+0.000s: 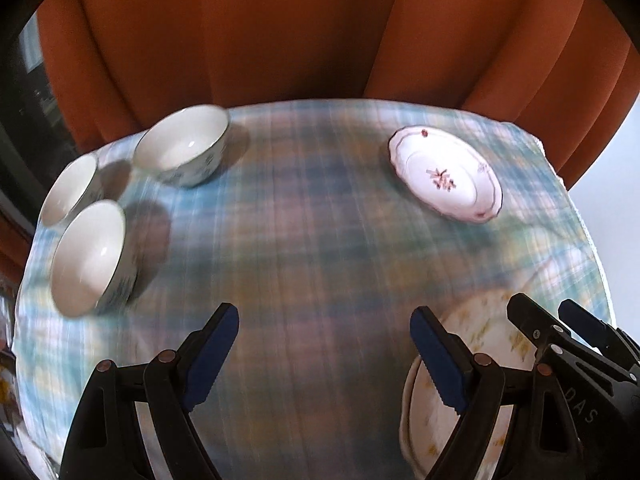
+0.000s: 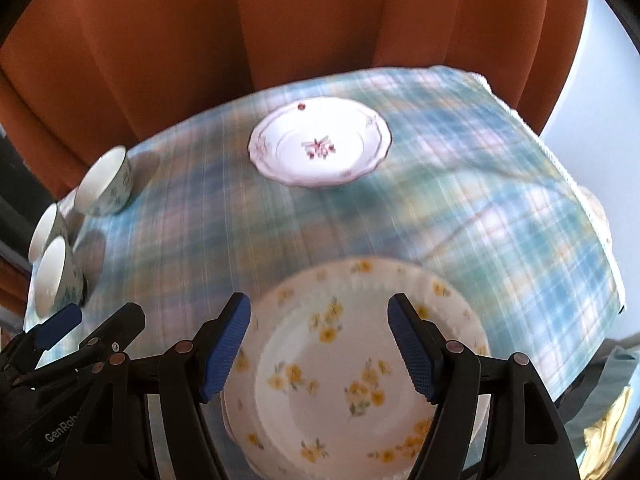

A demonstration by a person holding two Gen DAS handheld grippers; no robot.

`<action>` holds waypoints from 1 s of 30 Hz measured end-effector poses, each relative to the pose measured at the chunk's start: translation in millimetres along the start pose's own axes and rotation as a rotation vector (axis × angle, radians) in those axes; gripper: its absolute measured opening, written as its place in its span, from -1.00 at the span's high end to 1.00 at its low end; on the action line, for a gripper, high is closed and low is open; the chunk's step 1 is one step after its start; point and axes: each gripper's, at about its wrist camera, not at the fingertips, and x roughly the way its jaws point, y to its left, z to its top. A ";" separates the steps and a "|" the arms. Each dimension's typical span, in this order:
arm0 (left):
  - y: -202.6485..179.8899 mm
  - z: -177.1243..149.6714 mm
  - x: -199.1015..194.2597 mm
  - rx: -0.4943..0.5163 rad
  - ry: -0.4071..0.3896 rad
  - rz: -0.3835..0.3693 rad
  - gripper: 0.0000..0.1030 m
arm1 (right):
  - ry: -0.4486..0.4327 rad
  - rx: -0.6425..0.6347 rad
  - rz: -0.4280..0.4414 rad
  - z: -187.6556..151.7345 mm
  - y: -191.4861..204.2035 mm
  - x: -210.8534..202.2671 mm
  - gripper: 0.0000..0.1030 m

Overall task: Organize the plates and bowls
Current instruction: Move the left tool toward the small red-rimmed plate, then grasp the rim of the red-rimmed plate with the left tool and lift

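A yellow-flowered plate (image 2: 344, 380) lies near the front edge of the plaid-covered table (image 2: 480, 208); it also shows in the left wrist view (image 1: 480, 344). My right gripper (image 2: 320, 344) is open and empty above it. A pink-flowered plate (image 2: 320, 146) lies at the back, also in the left wrist view (image 1: 444, 174). Three white bowls stand at the left: far (image 1: 182, 146), middle (image 1: 70, 188), near (image 1: 90, 258). My left gripper (image 1: 324, 356) is open and empty over bare cloth, right of the near bowl.
An orange curtain (image 1: 280, 32) hangs behind the table. The cloth's edge drops off at the right (image 2: 600, 240). The right gripper's body (image 1: 568, 344) sits close beside the left gripper. Yellow and grey cloth (image 2: 608, 420) lies off the table's right side.
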 end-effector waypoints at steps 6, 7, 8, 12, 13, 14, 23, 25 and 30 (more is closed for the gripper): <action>-19.8 37.1 24.9 -0.018 -0.023 0.021 -0.73 | -0.004 -0.017 0.010 43.8 -11.8 26.0 -0.44; -24.4 45.4 30.5 -0.025 -0.026 0.029 -0.73 | -0.002 -0.021 0.024 53.0 -14.9 33.0 -0.44; -26.8 50.8 33.8 -0.029 -0.026 0.034 -0.73 | 0.000 -0.023 0.034 59.7 -17.1 37.9 -0.44; -48.0 78.5 51.8 0.026 -0.043 0.045 -0.73 | -0.011 -0.041 0.022 90.5 -25.4 59.8 -0.44; -50.8 84.0 54.3 0.030 -0.050 0.054 -0.73 | -0.014 -0.040 0.011 98.2 -27.4 65.2 -0.44; -55.5 93.1 61.1 0.030 -0.053 0.062 -0.73 | -0.018 -0.041 0.009 105.4 -29.9 70.2 -0.44; -75.9 133.5 121.6 -0.022 -0.035 0.101 -0.60 | -0.005 -0.061 0.068 156.7 -54.5 131.7 -0.47; -78.1 134.8 135.2 -0.026 -0.012 0.092 -0.50 | 0.018 -0.070 0.085 162.3 -57.1 148.5 -0.47; -89.5 132.2 166.6 -0.033 0.038 0.094 -0.42 | 0.049 -0.067 0.080 167.7 -66.9 179.5 -0.47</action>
